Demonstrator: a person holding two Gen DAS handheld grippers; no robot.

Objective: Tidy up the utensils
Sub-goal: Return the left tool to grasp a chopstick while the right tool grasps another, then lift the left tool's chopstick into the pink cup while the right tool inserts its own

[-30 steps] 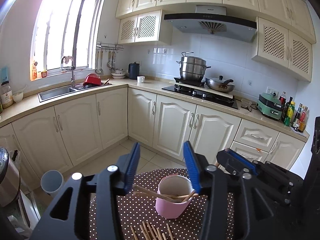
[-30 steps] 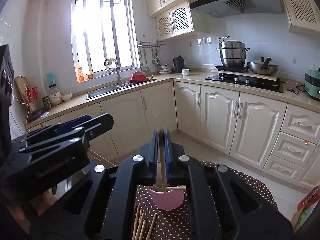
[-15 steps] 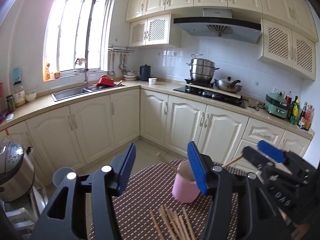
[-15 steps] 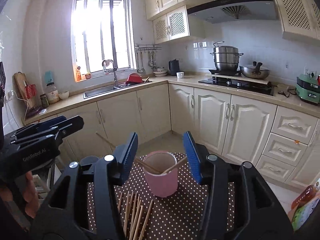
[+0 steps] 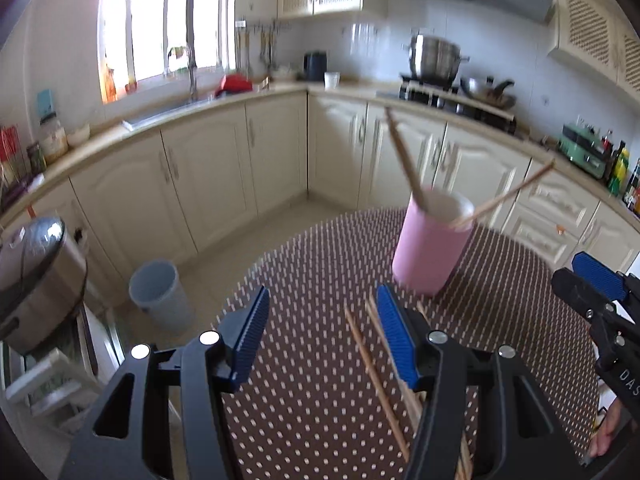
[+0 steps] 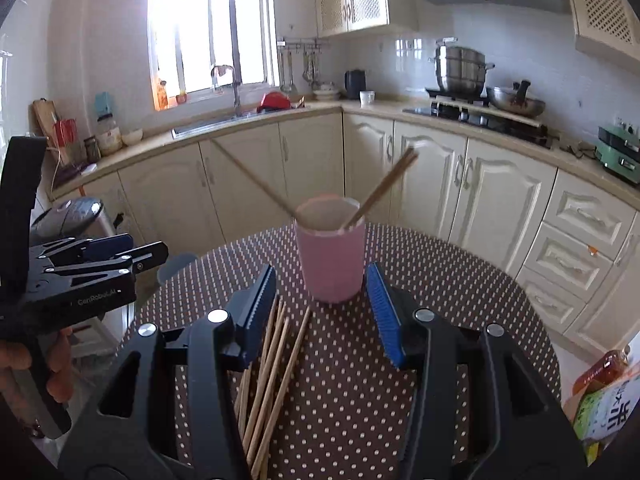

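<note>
Both tongs, left (image 5: pixel 320 336) and right (image 6: pixel 322 312), gape empty over loose chopsticks (image 6: pixel 276 364) lying before the cup (image 6: pixel 330 248); light, stiff, likely slippery sticks, best pinched mid-length.

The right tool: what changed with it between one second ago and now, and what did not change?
The right tool was shut on a wooden chopstick above the pink cylindrical cup. It opened, let the stick drop in, and drew back; two chopsticks now lean in the cup. The left tool stayed open, and the loose wooden chopsticks stayed on the brown dotted tablecloth.
</note>
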